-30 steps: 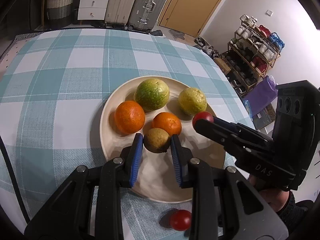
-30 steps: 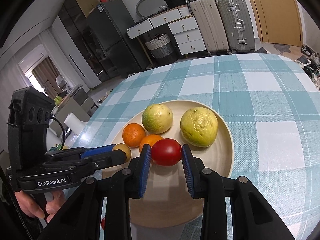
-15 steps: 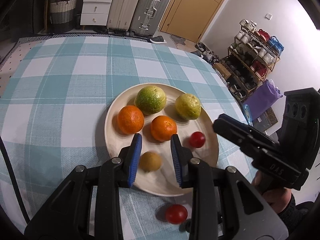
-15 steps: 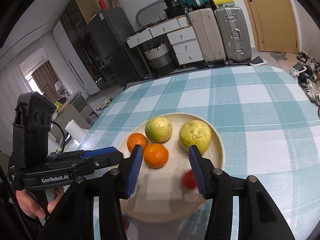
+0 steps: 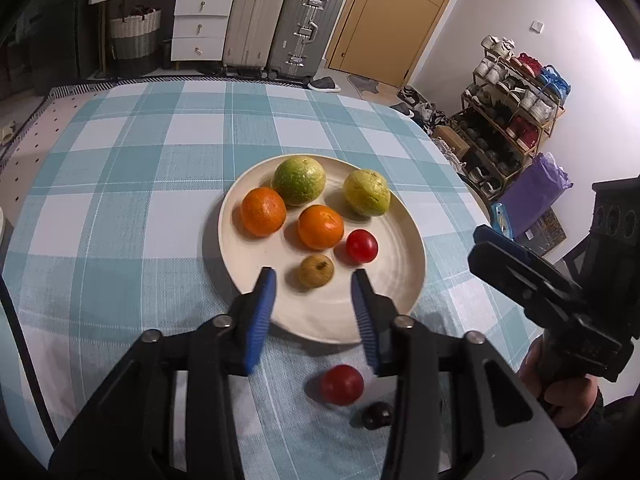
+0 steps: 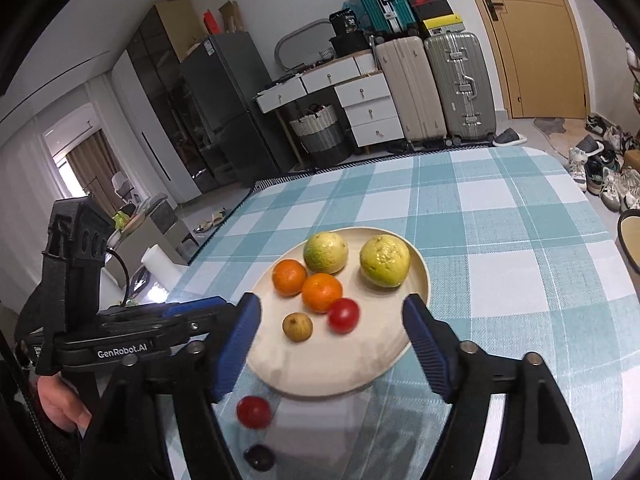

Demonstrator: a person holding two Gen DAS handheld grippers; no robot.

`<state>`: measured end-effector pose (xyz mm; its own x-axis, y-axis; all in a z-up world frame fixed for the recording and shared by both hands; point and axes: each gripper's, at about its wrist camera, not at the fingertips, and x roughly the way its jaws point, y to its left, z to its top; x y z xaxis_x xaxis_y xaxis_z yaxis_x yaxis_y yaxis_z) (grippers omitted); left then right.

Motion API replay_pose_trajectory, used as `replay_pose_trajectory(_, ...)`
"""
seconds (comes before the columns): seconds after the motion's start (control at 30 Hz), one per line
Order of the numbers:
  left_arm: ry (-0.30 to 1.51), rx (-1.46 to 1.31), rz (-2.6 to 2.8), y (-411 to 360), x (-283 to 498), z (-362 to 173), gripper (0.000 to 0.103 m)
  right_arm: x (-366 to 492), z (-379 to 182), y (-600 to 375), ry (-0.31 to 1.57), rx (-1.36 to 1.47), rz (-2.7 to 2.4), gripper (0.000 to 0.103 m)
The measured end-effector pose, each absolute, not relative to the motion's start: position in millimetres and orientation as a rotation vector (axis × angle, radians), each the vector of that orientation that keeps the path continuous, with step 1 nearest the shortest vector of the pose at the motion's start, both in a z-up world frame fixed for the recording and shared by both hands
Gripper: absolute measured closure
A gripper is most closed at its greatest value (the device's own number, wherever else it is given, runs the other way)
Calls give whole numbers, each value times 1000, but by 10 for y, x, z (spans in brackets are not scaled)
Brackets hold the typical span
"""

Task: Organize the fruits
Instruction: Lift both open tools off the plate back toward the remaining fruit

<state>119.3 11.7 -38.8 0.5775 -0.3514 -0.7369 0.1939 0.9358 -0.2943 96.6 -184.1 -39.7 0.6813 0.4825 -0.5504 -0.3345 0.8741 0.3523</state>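
Resting on smooth round plate: dimpled citrus, glossy tomato.

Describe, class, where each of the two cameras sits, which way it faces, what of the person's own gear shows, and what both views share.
Left wrist: on the left gripper, looking down over its open blue fingers at the plate; the right gripper and hand at the right edge.
Right wrist: on the right gripper, jaws open, facing the plate; the left gripper at left.
Shared: plate, fruit, checked tablecloth.
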Motion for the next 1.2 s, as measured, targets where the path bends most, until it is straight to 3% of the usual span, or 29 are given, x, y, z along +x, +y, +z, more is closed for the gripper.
replay_pose_trajectory(0.07,891,-177,-314,87,1104,-364,52,898,-374,-1836,670,228,460,18)
replay_pose_trajectory(0.23,875,-156,-300,20,932,-315,40,735,-338,-1844,654,230,464,12)
replay_pose_trajectory(0.37,867,-135,-250,-14,832,-293,20,610,-306,-1846,637,224,464,6)
replay_pose_trajectory(0.6,861,-100,-231,-81,624,-265,18,395,-292,-1888,618,237,465,0)
replay_pose_trajectory(0.77,848,-101,-224,-103,471,-257,1,263,-307,-1883,623,232,471,0)
replay_pose_trajectory(1.2,855,-93,-229,-132,114,-353,1,-71,-423,-1874,627,211,463,0)
